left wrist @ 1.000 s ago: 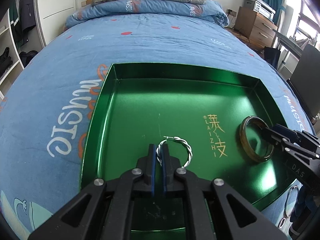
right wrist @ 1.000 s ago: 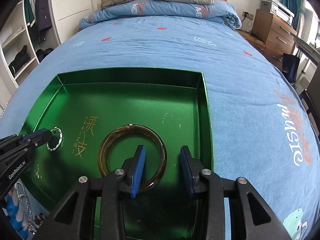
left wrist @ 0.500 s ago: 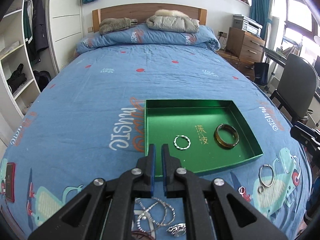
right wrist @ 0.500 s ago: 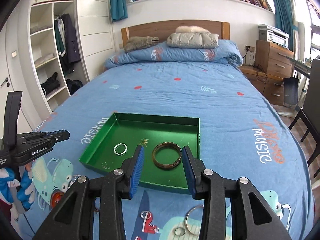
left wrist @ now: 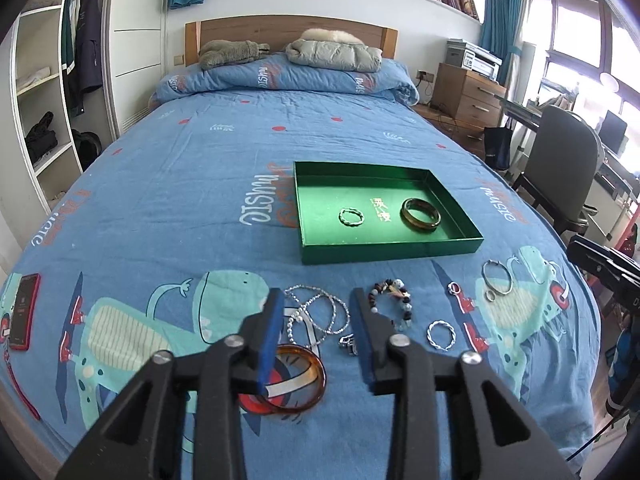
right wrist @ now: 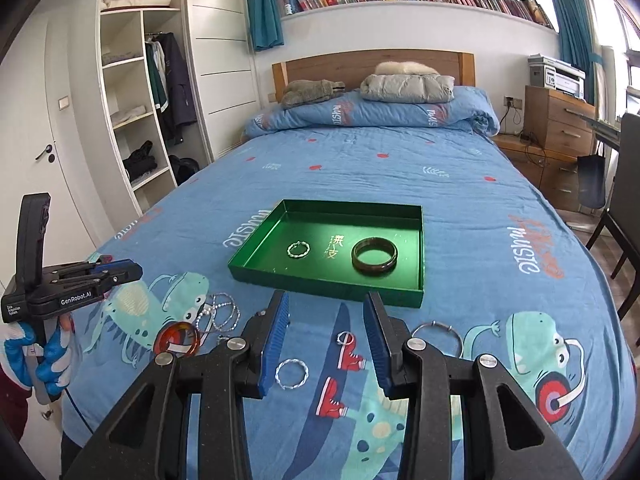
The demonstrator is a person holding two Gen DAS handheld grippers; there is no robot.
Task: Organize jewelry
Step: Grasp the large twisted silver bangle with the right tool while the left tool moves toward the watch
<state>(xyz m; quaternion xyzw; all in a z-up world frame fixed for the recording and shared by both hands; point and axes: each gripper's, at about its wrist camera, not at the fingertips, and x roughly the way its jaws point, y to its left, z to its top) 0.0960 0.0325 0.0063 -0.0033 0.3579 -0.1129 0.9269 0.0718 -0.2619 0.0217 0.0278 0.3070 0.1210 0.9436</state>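
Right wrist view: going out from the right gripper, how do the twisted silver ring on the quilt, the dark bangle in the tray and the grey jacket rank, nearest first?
From the right gripper:
1. Twisted silver ring, on the quilt between the fingers, toward the left one.
2. Dark bangle, in the green tray, right half.
3. Grey jacket, folded at the headboard end of the bed.

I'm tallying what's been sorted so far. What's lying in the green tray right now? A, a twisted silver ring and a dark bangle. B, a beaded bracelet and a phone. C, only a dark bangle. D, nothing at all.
A: the tray holds just the silver ring and the bangle, either side of its gold lettering.
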